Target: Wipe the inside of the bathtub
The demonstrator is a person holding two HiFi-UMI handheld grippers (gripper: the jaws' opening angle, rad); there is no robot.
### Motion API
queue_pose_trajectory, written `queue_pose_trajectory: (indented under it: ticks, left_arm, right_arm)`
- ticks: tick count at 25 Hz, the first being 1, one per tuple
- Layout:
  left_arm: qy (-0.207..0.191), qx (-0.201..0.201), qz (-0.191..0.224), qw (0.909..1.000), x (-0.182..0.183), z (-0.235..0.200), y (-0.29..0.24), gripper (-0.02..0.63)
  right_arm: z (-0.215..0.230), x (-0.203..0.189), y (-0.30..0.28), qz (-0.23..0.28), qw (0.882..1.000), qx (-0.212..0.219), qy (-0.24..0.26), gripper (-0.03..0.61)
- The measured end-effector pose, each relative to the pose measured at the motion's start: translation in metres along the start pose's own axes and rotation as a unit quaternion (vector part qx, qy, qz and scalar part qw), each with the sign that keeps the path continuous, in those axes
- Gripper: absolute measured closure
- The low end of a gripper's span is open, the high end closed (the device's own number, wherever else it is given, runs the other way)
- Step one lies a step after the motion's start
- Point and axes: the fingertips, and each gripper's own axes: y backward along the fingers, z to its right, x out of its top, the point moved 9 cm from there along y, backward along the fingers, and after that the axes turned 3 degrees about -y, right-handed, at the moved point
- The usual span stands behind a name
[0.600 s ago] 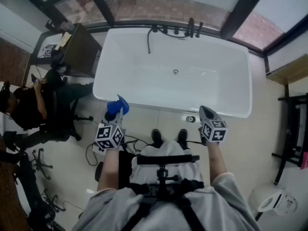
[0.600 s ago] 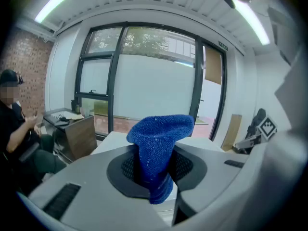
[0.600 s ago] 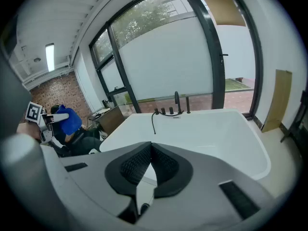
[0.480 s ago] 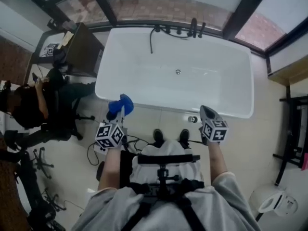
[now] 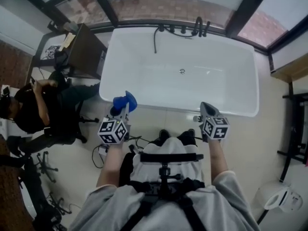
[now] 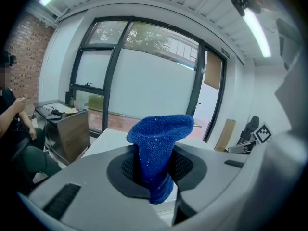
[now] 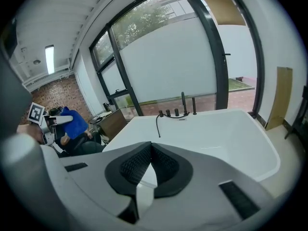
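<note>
— Two grippers: status?
— Left gripper fingers clamp a blue cloth. Right gripper fingers closed, nothing between.
— Bathtub?
— Directly ahead of both grippers, under the window.

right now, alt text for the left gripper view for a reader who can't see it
The left gripper is shut on a bunched blue cloth that sticks up between its grey jaws. Behind are the white bathtub, tall dark-framed windows, and a seated person by a dark cabinet at left.
</note>
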Motion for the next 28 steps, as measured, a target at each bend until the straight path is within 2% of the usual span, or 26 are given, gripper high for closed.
queue_pose_trajectory:
  ticks: [3, 8, 15, 19, 22, 26, 28]
  left_arm:
    - [-0.026, -0.016, -0.008, 0.9995, 0.005, 0.000, -0.016, 0.529]
    - [-0.046, -0.042, -0.024, 0.9978, 0.015, 0.012, -0.054, 0.529]
    - [-0.070, -0.040, -0.045, 0.9957, 0.029, 0.032, -0.130, 0.529]
    - [-0.121, -0.040, -0.064, 0.9898, 0.043, 0.042, -0.180, 0.529]
    - [-0.137, -0.042, -0.077, 0.9867, 0.051, 0.055, -0.220, 0.529]
    - [-0.172, -0.036, -0.085, 0.9807, 0.063, 0.067, -0.273, 0.529]
    - [-0.202, -0.032, -0.080, 0.9756, 0.074, 0.072, -0.298, 0.529]
  right_arm:
    - [-0.009, 0.002, -0.005, 0.002, 1.000, 0.002, -0.003, 0.572]
    - [-0.008, 0.015, -0.014, 0.001, 1.000, 0.005, -0.007, 0.572]
    - [0.017, 0.038, -0.056, -0.012, 1.000, 0.015, -0.007, 0.572]
    - [0.029, 0.050, -0.089, -0.010, 0.999, 0.030, -0.028, 0.572]
    - [0.040, 0.063, -0.107, -0.010, 0.999, 0.039, -0.032, 0.572]
    - [0.056, 0.080, -0.133, -0.014, 0.998, 0.049, -0.037, 0.574]
    - [0.063, 0.087, -0.148, -0.017, 0.997, 0.058, -0.040, 0.572]
